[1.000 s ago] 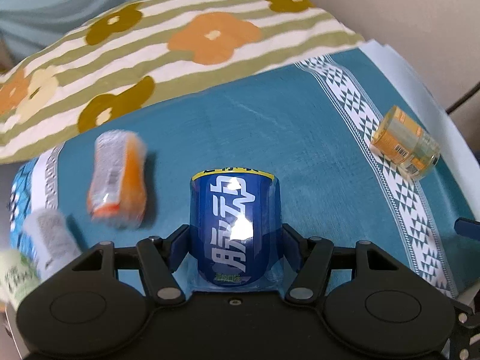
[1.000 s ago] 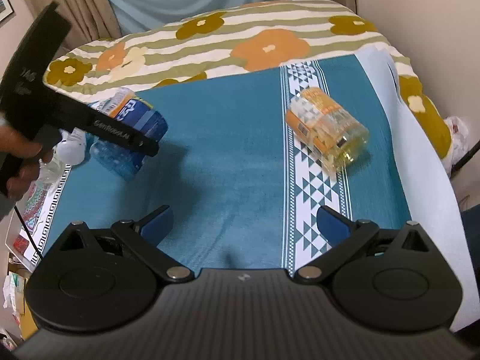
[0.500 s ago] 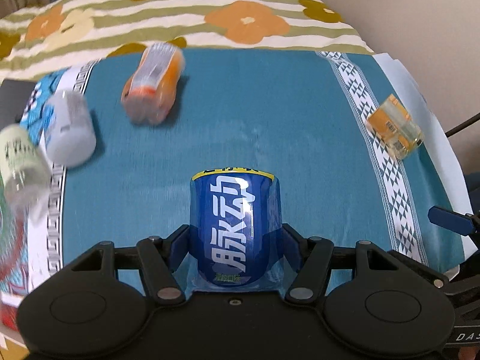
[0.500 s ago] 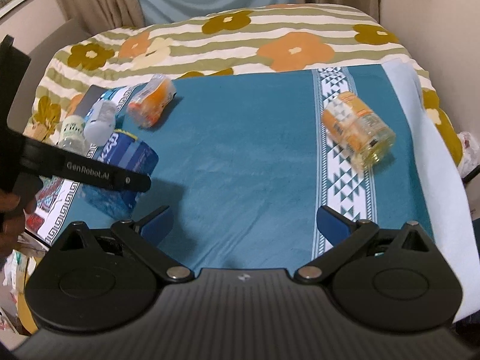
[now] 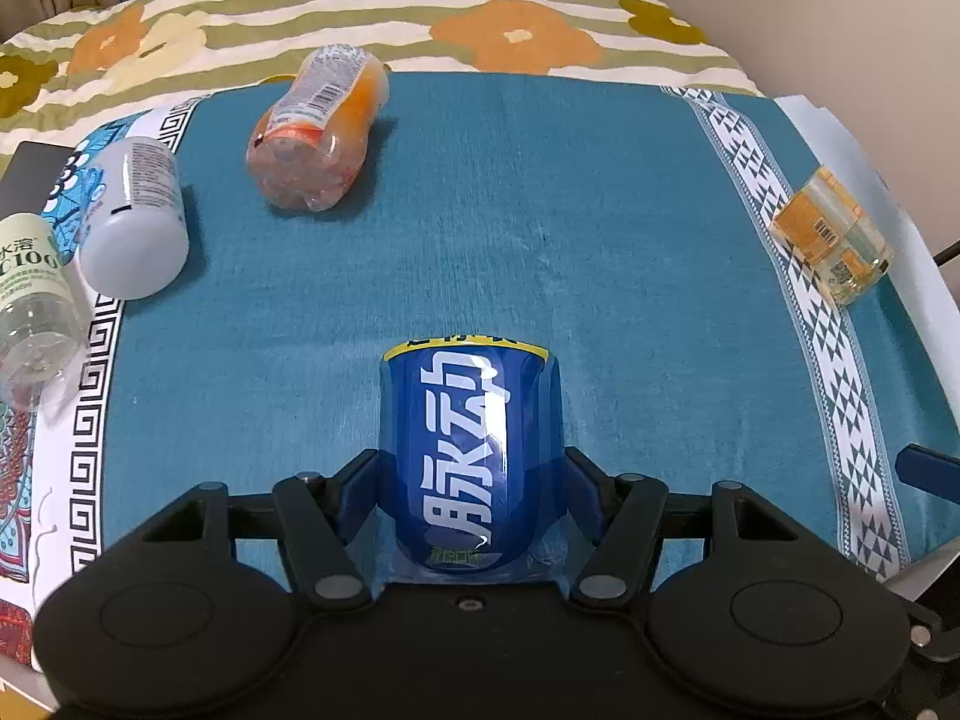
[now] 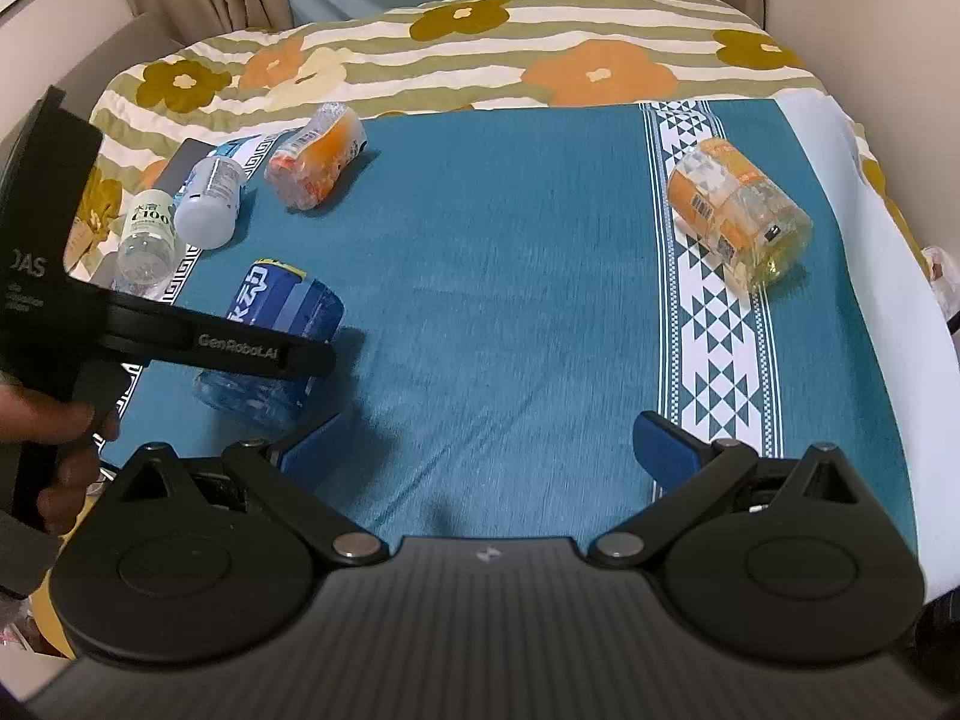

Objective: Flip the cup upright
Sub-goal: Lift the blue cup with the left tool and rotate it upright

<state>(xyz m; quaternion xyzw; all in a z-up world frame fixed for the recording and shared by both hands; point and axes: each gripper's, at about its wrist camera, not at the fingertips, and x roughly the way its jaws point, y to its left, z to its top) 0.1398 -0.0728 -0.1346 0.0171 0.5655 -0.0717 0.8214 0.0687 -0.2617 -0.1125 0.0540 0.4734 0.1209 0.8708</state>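
My left gripper (image 5: 471,495) is shut on a blue plastic cup (image 5: 471,450) with white characters and a yellow rim. In the right wrist view the blue cup (image 6: 270,336) hangs tilted in the left gripper (image 6: 264,354), a little above the teal cloth (image 6: 510,276) at the left. My right gripper (image 6: 489,447) is open and empty over the cloth's near edge. A clear yellow-orange cup (image 6: 738,222) lies on its side on the white patterned band at the right; it also shows in the left wrist view (image 5: 831,237).
An orange cup (image 5: 318,132) lies on its side at the far left of the cloth. A white bottle (image 5: 132,222) and a clear bottle (image 5: 33,300) lie at the left edge. A flowered striped blanket (image 6: 450,54) lies behind. A wall stands to the right.
The left gripper has swung with the blue cup held in it, so the view now faces the far side of the cloth. The right gripper has pulled back a little and stays open.
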